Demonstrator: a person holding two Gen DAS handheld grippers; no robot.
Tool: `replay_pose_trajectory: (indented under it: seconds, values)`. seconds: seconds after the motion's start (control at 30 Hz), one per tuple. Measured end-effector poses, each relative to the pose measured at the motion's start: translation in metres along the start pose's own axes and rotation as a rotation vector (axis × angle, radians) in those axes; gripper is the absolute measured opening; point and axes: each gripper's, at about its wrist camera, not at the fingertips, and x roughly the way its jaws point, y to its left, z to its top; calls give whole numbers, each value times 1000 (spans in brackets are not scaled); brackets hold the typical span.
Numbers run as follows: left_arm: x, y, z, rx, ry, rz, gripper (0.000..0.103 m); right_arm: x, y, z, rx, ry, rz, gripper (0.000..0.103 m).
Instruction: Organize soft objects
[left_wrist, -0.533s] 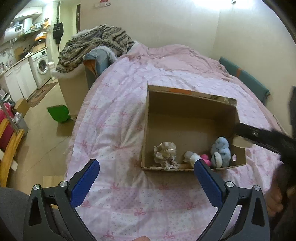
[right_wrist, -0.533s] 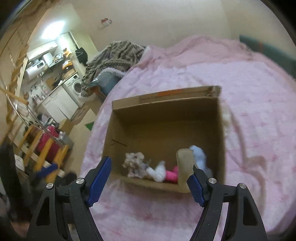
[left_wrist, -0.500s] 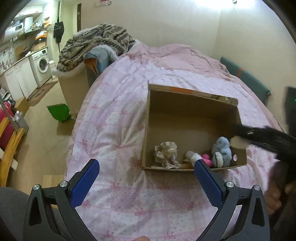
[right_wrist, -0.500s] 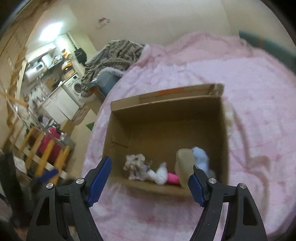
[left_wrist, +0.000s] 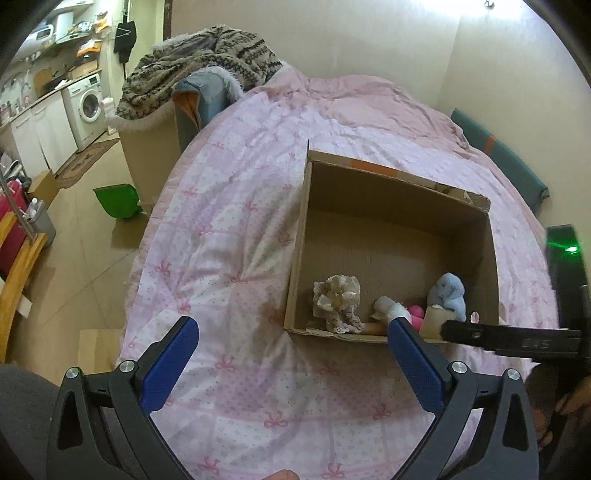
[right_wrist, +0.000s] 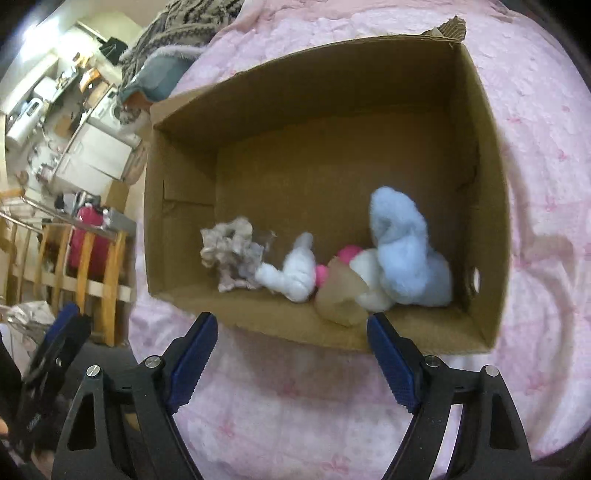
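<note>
cardboard box (right_wrist: 487, 206) on pink quilt (left_wrist: 240, 258) | blue plush (right_wrist: 402, 251), white plush (right_wrist: 295, 273), beige frilly toy (right_wrist: 229, 251) along box's near wall | left gripper (left_wrist: 291, 354) spread, empty, before box | right gripper (right_wrist: 291, 354) just widening, spread, nothing between, at box's near rim

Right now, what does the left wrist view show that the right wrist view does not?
Only the left wrist view shows the green dustpan on the floor and the teal cushion by the wall. Only the right wrist view shows the oval handle hole in the box wall. Both share the cardboard box, the blue plush and the pink bedspread.
</note>
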Motion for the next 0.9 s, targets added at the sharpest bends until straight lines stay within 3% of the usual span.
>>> replay_pose_trajectory:
  seconds: [0.17, 0.37, 0.5, 0.77, 0.9]
  values:
    - [2, -2, -1, 9, 8, 8, 102, -29, -4, -8, 3, -62, 45, 89]
    - [4, -4, -4, 28, -1, 13, 102, -58, 19, -42, -132, -273, -179, 89]
    - [-1, -8, -9, 45, -22, 7, 102, -74, 22, -62, -124, -384, -237, 89]
    - [-15, -16, -22, 89, -72, -14, 102, -79, 14, -79, -60, -458, -265, 89]
    - [-11, -21, -23, 119, -89, 30, 102, -68, 18, -77, -81, -463, -281, 89]
